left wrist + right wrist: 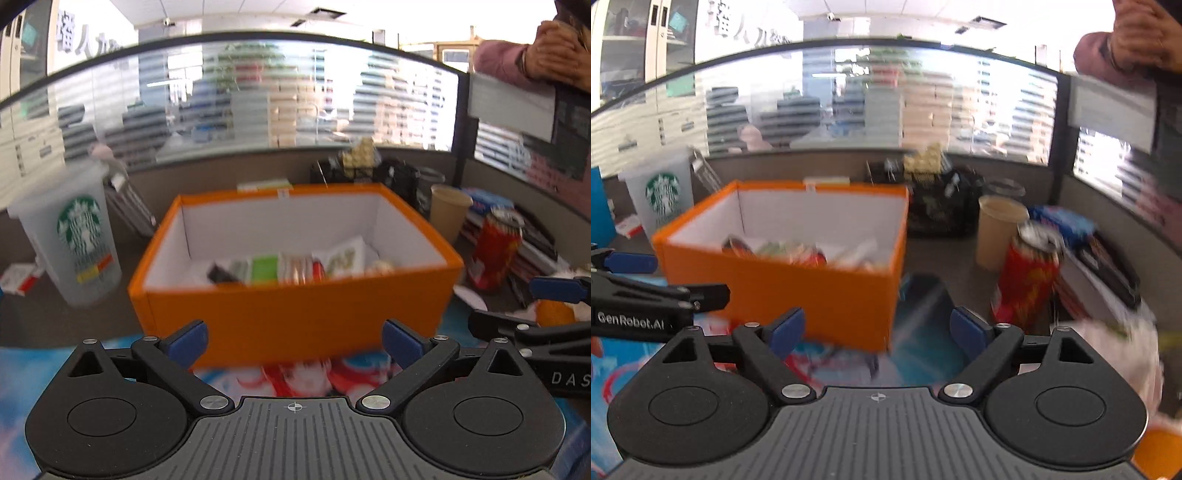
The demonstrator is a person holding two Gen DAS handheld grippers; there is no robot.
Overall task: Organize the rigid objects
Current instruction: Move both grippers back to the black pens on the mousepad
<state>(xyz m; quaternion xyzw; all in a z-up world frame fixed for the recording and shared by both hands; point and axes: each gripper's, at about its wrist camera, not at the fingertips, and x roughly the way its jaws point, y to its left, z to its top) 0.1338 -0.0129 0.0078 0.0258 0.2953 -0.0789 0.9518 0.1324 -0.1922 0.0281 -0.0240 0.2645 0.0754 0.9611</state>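
Orange cardboard box (295, 317) with white inner walls stands open on the table (55, 325), directly ahead of the left gripper (294, 341), and it already holds a loose row of small packets and cards (284, 267) along its near wall; the left gripper's blue-padded fingers stand wide apart and hold nothing; the right gripper (877, 330) is likewise spread and empty, facing the box's right-hand corner and the gap beside it; a red drink can (1027, 280) stands just right of the box, with a tan paper cup (997, 232) behind it, and a frosted plastic tumbler with a green logo (74, 236) stands to the box's left; the step in hand looks like choosing the next loose item to bring to the box, and the red can seems the nearest candidate for the right gripper; to do it well, approach level, close on the can's middle, and keep it upright, since its top looks opened; both views are smeared by motion, so the packets in the box cannot be identified; the pale crumpled mass at the right edge of the right wrist view is unclear; the box floor is mostly hidden by its near wall.
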